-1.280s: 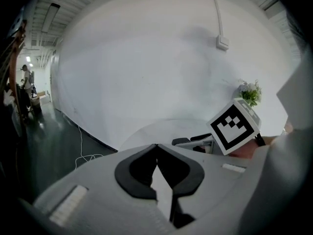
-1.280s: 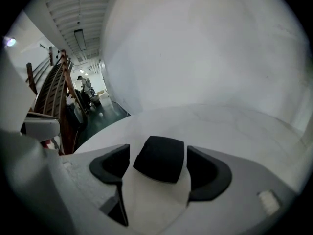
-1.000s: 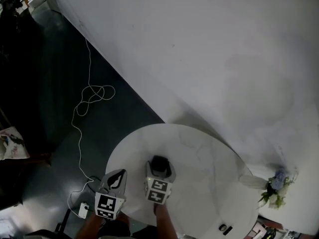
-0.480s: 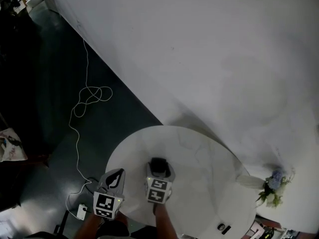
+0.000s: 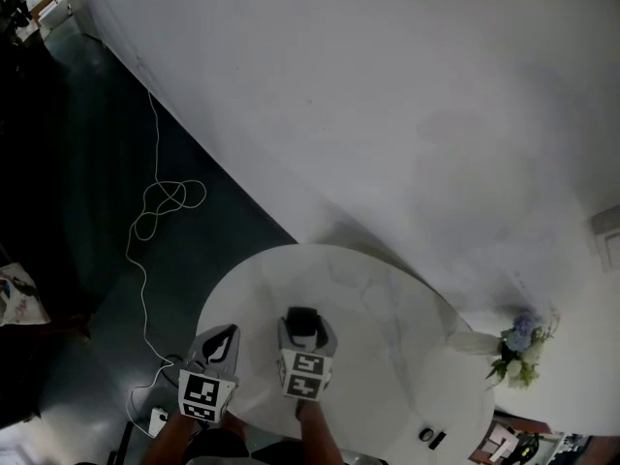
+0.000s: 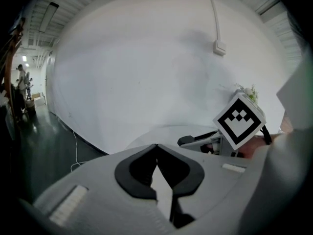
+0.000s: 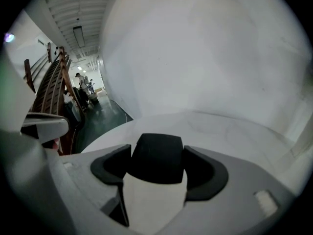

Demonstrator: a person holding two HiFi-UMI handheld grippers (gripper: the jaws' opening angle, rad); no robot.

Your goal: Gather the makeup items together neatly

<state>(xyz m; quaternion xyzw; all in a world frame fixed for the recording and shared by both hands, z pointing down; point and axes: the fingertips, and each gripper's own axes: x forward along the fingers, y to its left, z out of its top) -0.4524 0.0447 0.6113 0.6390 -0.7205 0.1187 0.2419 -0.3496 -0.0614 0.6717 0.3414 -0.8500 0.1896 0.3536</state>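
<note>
My right gripper [image 5: 303, 320] hovers over the near part of a round white table [image 5: 387, 308]. A block with a black top and white body [image 7: 157, 165] fills the gap between its jaws, which sit against both of its sides. I cannot tell what kind of item it is. My left gripper [image 5: 221, 339] hangs at the table's near-left edge, its jaws meeting at the tip with nothing between them [image 6: 156, 148]. No other makeup items show on the tabletop, apart from two small dark objects [image 5: 431, 438] at its near-right rim.
A white vase of pale flowers [image 5: 511, 345] stands beyond the table's right side, by a white wall [image 5: 387, 114]. A white cable [image 5: 160, 201] loops over the dark floor on the left. People stand far down the hall [image 7: 83, 84].
The head view has shifted, so the table, flowers and cable sit slightly further left in frame. Both grippers keep the same pose and jaw state.
</note>
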